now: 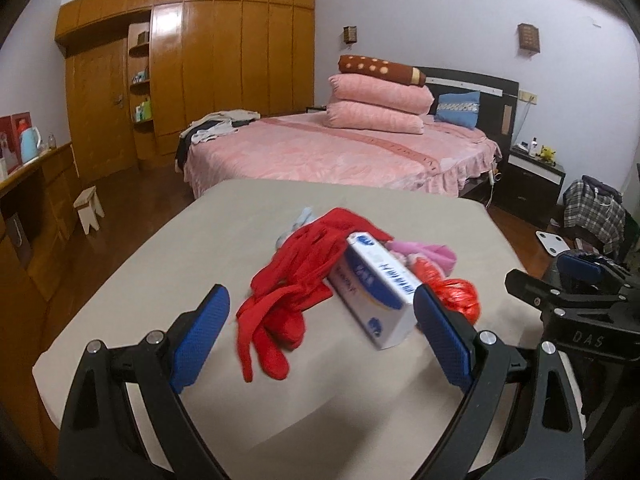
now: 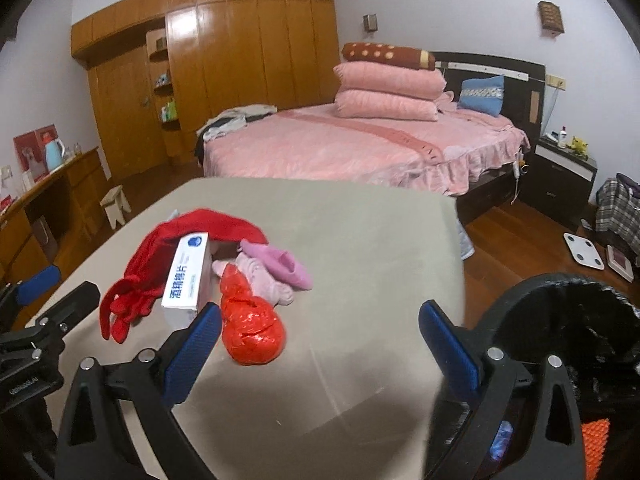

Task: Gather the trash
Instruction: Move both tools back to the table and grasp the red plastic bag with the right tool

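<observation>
Left gripper (image 1: 320, 320) gapes; white box (image 1: 376, 286) lies lengthwise toward it.

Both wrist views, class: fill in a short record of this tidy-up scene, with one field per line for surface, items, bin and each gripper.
surface: beige padded table top
items: red knitted gloves, white and blue cardboard box, crumpled red plastic bag, pink fabric slippers, all in one cluster
box position: leaning on the gloves
bin: black bin with black liner, at the table's right edge
left gripper: open, holding nothing, facing the gloves and box
right gripper: open, holding nothing, beside the red bag
</observation>
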